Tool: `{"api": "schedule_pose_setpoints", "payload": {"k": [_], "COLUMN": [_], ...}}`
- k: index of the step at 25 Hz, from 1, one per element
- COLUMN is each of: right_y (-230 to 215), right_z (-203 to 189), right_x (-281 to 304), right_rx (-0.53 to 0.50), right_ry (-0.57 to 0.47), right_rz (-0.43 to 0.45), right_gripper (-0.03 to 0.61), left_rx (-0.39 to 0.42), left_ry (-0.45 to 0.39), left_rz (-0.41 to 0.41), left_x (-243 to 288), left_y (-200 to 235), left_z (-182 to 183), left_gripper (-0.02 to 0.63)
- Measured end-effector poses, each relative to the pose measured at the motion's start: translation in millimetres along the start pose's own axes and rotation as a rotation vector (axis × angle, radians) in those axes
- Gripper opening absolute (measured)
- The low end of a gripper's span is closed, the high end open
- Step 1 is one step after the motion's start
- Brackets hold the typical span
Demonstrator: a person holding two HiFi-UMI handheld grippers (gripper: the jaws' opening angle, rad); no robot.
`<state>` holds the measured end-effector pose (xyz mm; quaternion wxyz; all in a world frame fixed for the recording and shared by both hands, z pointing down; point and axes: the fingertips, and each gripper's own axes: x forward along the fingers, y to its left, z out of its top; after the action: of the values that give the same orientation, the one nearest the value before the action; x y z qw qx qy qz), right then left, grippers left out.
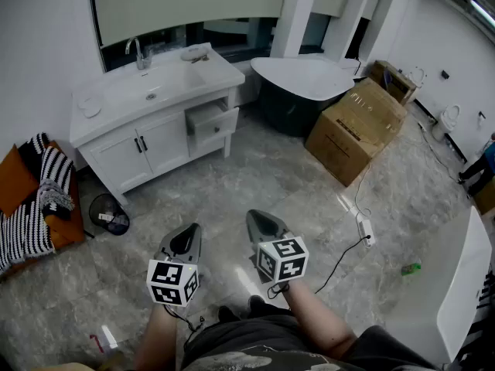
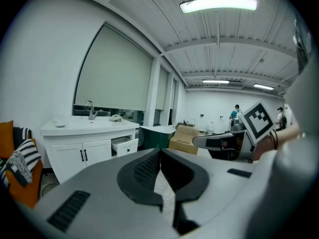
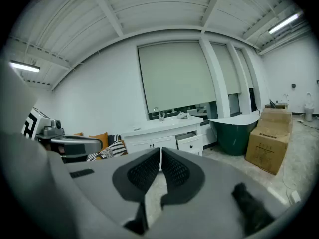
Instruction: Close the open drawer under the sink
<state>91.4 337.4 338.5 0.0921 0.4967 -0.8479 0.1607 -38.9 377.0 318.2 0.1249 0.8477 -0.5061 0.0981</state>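
Both clenched on nothing — left gripper (image 1: pixel 186 236) & right gripper (image 1: pixel 261 224) well apart from vanity (image 1: pixel 124 157); drawer (image 1: pixel 213 122) open at its right end

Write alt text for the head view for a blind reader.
A white sink cabinet stands across the floor, its drawer pulled open. In the foreground, the left gripper and right gripper are shut, empty, well short of it.
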Motion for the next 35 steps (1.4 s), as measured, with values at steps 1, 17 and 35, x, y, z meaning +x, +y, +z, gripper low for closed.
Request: {"api": "schedule_pose_setpoints", "payload": {"k": [1,17,35], "right_y": [2.6,-1.3,-42.9], "right_z": [-2.6,-5.9,-14.3], "right_x": [-1.7,-17.6,57.6], "right_rx": [-0.004,0.012,0.097], "right_ry": [0.006,-0.018,0.015], "right_rz": [0.001,-0.059,-0.038], "right_gripper": [0.031,0.031,0.032], "left_rx": [0.001,-0.023,-0.052], "left_ry": [-0.002,-0.017,0.023], "left_rz": [-0.011,-0.069,0.035], "left_x": [-2.3,-16.9,20.0], "left_y": [-1.5,-3.0,45.5], "left_z": [-0.7,-7.3,-15.5], "left_gripper": [0.015,0.014,0.014]}}
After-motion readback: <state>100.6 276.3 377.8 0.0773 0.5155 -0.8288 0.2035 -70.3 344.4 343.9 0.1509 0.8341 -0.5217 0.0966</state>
